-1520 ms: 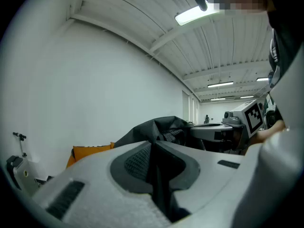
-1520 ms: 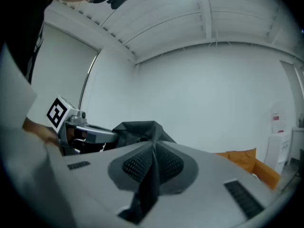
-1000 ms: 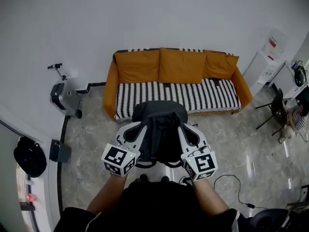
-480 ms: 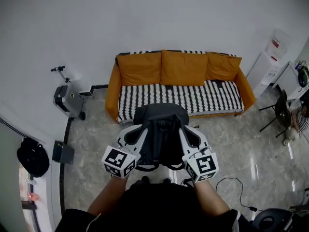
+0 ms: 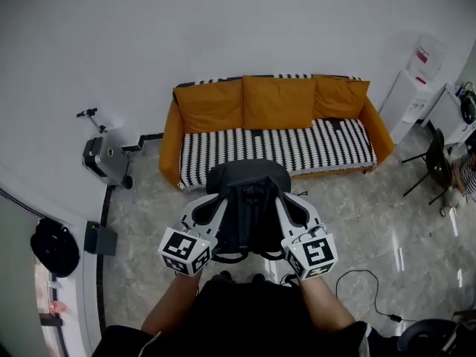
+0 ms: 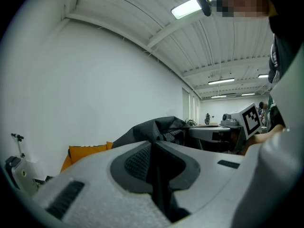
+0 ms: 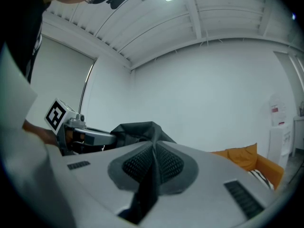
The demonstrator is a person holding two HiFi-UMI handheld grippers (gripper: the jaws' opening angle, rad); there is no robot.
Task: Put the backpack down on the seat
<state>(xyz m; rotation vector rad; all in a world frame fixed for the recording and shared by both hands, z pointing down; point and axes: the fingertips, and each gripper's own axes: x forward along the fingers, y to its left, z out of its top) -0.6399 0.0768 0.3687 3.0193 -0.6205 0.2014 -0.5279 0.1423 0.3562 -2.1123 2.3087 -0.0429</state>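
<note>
Left claw and right claw grip the backpack, the wide sofa seat lying straight above it in frame.

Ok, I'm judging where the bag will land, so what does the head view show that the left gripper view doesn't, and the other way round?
Only the head view: the sofa's striped seat ahead of the bag, and the grey floor in between. Only the left gripper view: the left gripper up close, fingers shut on a black fold of the backpack, and the ceiling light. Both: the backpack, the orange back cushions and the right gripper.
</note>
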